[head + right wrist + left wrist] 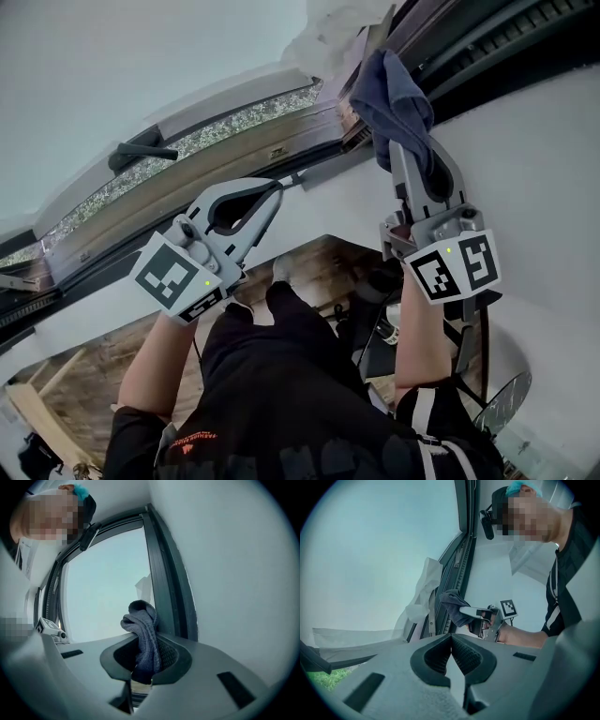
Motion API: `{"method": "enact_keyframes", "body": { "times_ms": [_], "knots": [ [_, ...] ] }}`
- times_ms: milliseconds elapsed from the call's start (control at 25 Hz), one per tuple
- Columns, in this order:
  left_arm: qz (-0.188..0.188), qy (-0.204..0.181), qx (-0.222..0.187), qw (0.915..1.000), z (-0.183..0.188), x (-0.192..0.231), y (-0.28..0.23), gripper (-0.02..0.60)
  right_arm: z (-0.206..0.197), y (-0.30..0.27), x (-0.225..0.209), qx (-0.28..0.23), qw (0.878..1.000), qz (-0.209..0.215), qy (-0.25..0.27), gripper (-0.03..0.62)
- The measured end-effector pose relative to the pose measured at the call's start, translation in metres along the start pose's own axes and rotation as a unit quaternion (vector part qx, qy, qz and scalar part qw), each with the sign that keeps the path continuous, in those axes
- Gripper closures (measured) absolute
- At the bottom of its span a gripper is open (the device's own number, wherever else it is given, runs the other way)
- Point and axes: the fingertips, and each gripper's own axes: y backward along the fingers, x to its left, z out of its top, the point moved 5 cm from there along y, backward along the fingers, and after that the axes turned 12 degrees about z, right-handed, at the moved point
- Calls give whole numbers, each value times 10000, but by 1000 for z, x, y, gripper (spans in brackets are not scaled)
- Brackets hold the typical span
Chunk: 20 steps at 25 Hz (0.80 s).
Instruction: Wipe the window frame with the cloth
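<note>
A dark blue cloth (398, 108) is bunched in my right gripper (405, 150), whose jaws are shut on it. The cloth (143, 630) presses against the dark window frame (166, 588) beside the pane. In the left gripper view the same cloth (452, 604) shows against the frame (461, 569). My left gripper (277, 192) is shut with nothing in it, its tips close to the wooden lower frame (216, 173), left of the cloth.
A black window handle (141, 150) sticks out at the left of the sash. A crumpled white sheet (333, 37) hangs at the pane's upper corner. White wall (534, 150) lies right of the frame. A wooden floor (84, 375) is below.
</note>
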Motion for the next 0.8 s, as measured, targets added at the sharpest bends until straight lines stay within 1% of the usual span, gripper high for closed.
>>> {"method": "enact_keyframes", "body": {
  "times_ms": [320,800],
  "knots": [
    [-13,106,161,9998,-22,4,-5,561,-33,-1,-9,162,9996,-67,-221,551],
    [3,179,357,9992,-32,4,-8,561,-70,1,-20,421,9974,-216,-541,551]
  ]
}}
